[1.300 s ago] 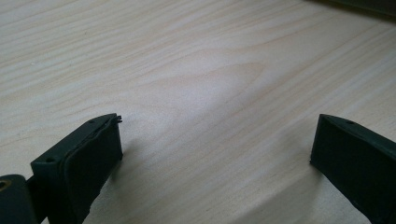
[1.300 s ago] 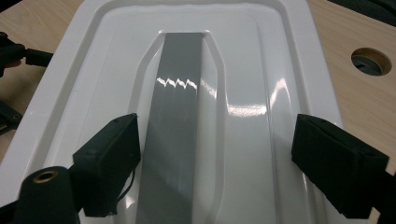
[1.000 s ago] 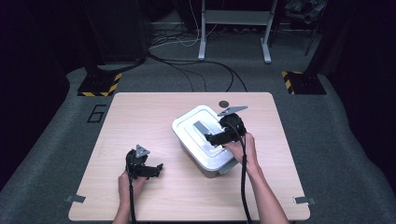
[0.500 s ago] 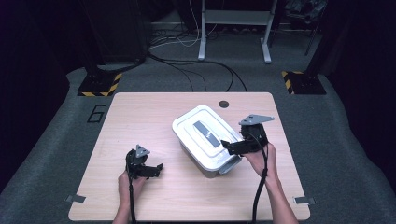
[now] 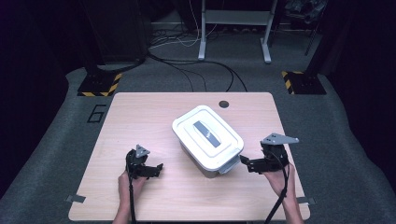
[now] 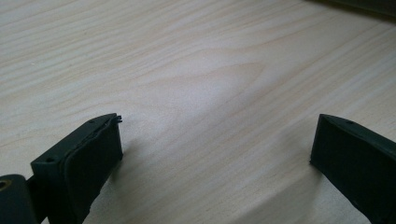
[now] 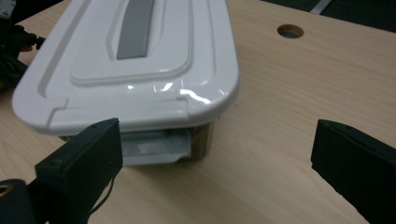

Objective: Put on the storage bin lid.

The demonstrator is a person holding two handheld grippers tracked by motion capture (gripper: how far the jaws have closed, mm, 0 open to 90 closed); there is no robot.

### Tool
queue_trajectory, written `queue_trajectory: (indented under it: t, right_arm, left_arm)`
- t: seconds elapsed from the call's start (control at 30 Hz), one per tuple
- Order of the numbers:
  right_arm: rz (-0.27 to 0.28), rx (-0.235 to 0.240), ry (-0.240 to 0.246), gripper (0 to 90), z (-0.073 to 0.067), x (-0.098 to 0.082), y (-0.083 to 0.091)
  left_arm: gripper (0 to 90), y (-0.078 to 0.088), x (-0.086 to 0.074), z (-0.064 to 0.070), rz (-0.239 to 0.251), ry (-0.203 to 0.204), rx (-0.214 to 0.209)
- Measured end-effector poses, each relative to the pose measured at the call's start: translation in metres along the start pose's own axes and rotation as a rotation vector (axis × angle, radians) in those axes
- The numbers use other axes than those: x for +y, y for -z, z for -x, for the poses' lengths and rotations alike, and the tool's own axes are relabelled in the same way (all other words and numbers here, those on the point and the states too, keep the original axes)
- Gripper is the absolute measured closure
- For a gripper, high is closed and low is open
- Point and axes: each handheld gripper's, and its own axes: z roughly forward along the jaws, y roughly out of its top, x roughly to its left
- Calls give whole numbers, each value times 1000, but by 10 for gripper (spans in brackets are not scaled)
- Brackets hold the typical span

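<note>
A white plastic box (image 5: 208,140) with a closed lid and a grey handle strip stands slantwise in the middle of the wooden table (image 5: 140,116). My right gripper (image 5: 246,162) is open just off the box's near right end and points left at it. In the right gripper view the box (image 7: 140,60) lies ahead of the open right gripper (image 7: 217,126), and the end latch (image 7: 156,147) hangs under the lid beside the left jaw. My left gripper (image 5: 157,169) rests open near the table's front left, apart from the box. The left gripper (image 6: 217,126) has bare wood between its jaws.
A round cable hole (image 5: 224,103) sits near the table's far edge. Cables (image 5: 196,70) and a metal stand (image 5: 233,32) are on the floor beyond the table. Striped floor plates (image 5: 98,86) lie at the far left and far right.
My right gripper has left the top of the box lid and moved right and toward me, down to the box's near end. The left gripper has stayed put.
</note>
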Motion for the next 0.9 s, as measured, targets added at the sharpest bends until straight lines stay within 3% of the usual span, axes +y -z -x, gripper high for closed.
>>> queue_trajectory:
  t: [0.27, 0.5, 0.67, 0.9]
  right_arm:
    - [-20, -32, -62, 17, 13, -44, -4]
    - [-65, -51, -115, 25, 19, -80, -19]
    - [-127, -97, -104, 25, 20, -107, -39]
    - [-123, -155, -98, 23, 22, -121, -49]
  left_arm:
    - [15, 0, 0, 0, 1, 0, 0]
    - [15, 0, 0, 0, 0, 1, 0]
    - [15, 0, 0, 0, 1, 2, 1]
    - [15, 0, 0, 0, 1, 2, 1]
